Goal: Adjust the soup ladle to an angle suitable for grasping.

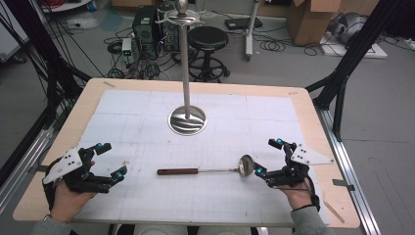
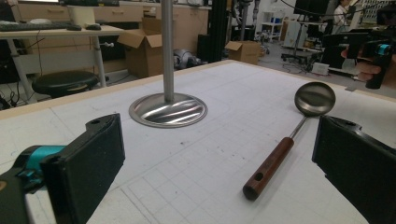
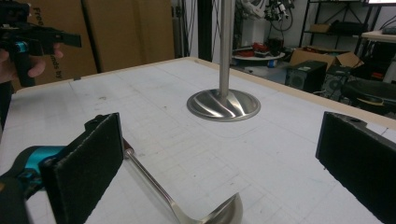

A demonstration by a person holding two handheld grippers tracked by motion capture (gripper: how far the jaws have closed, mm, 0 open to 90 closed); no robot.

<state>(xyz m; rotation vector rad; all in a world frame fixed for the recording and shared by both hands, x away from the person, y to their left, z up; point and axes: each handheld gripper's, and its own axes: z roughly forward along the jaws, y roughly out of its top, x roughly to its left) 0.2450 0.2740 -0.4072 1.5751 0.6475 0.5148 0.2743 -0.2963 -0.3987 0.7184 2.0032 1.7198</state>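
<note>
Across the middle of the high view lies a ladle [image 1: 210, 170], flat on the white gridded mat [image 1: 147, 107] that covers the pale wooden table [image 1: 313, 122], its dark wooden handle toward frame left and its round steel bowl toward frame right. Above it, near frame centre, a tall metal stand [image 1: 186, 73] rises from a shiny disc base to hooked arms at the top, probably meant for hanging utensils. At lower left the left gripper [image 1: 108, 161] rests with jaws spread and nothing between them; at lower right the right gripper [image 1: 270, 156] is likewise spread and empty, its lower jaw tip just beside the ladle's bowl, which suggests both hands are parked flanking the tool. Through the left gripper view, two black foam-faced jaws stand wide apart at the bottom corners, and the ladle [image 2: 285, 140] runs diagonally between them from its drilled wooden end up to the brushed bowl, with the stand's base [image 2: 168, 110] at upper left. Within the right gripper view, the jaws are equally wide, the ladle's thin steel shank [image 3: 154, 182] passing just beside the left pad down to the bowl at the bottom edge, while the polished, swirl-patterned base [image 3: 223, 105] sits at centre.
</note>
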